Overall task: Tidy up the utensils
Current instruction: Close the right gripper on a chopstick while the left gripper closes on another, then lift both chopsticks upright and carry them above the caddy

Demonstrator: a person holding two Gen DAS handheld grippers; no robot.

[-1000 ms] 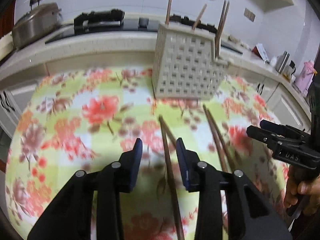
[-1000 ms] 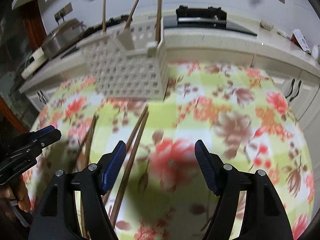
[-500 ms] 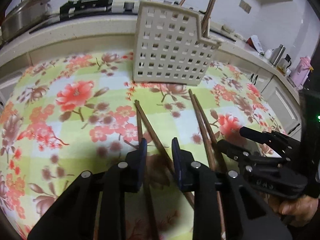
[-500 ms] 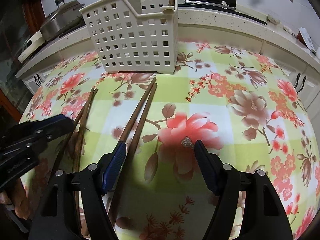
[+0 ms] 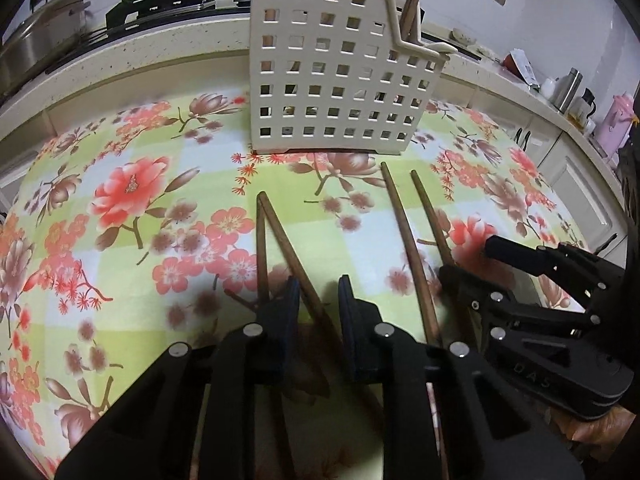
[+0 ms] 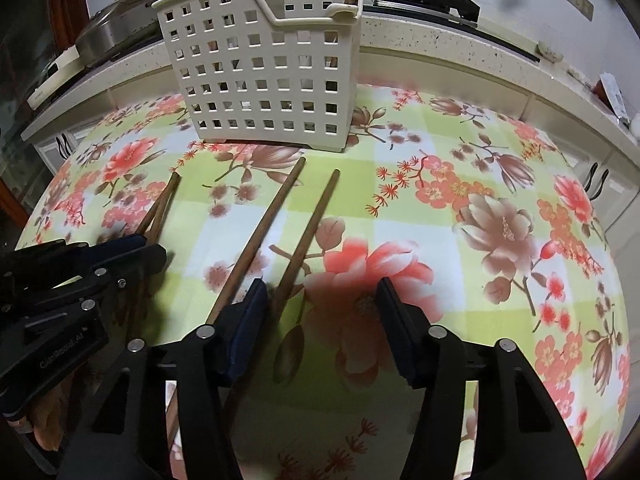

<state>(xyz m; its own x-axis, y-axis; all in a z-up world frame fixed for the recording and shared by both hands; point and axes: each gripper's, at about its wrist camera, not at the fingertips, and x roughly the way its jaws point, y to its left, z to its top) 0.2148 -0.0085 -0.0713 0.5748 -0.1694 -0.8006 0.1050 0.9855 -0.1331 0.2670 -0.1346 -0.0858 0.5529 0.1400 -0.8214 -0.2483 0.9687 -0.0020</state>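
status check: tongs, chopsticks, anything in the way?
Left tongs closing around one brown wooden chopstick, not clamped. Right tongs closing, one chopstick of right pair between. White perforated plastic holder ahead, path unobstructed.

The cloth (image 6: 460, 152) over the counter is checked in pale green, white and light blue, strewn with coral-red blossoms and brownish-mauve flowers and leaves. The utensil basket (image 5: 332, 80) at the far side is cream, pierced with a grid of square holes. The chopsticks (image 6: 260, 236) are dark reddish brown. Each tool (image 5: 316, 304) (image 6: 320, 316) is black with dark blue pads (image 6: 246, 328). The far worktop (image 6: 440, 36) is speckled off-white.
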